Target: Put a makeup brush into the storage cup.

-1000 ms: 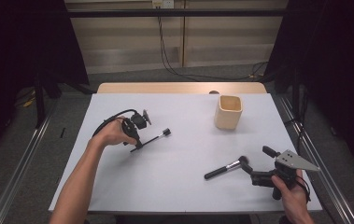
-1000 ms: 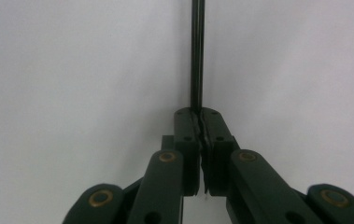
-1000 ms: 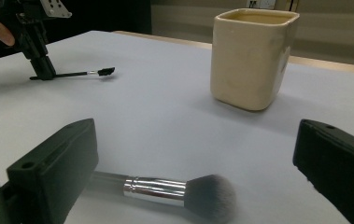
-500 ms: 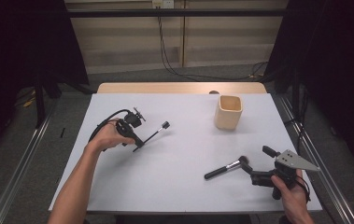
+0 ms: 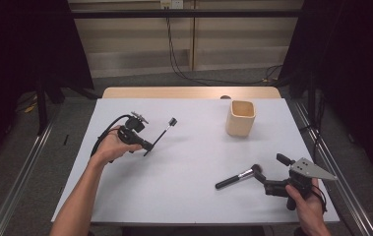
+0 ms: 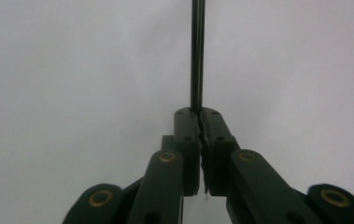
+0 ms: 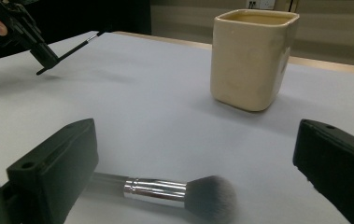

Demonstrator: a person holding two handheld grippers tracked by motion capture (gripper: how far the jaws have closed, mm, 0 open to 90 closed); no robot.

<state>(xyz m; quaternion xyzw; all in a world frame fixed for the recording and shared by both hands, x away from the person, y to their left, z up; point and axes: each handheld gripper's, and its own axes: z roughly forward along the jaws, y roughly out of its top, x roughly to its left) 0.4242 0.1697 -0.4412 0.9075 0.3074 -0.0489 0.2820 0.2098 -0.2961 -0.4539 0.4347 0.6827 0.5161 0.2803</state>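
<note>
Left tongs (image 5: 147, 146) clenched on a thin black long-handled brush (image 5: 163, 131), lifted off the white desk (image 5: 189, 162), small head pointing to 1 o'clock. In the left gripper view, pads pressed tight around the slim handle (image 6: 197, 56). Right tongs (image 5: 262, 173) spread wide, gripping nothing, near the desk's 5 o'clock corner. Black-handled powder brush with silver ferrule (image 7: 165, 191) lying flat between them, bristles at 3 o'clock in the right gripper view. Cream square ceramic cup (image 5: 240, 118) upright at 1 o'clock, well apart.
</note>
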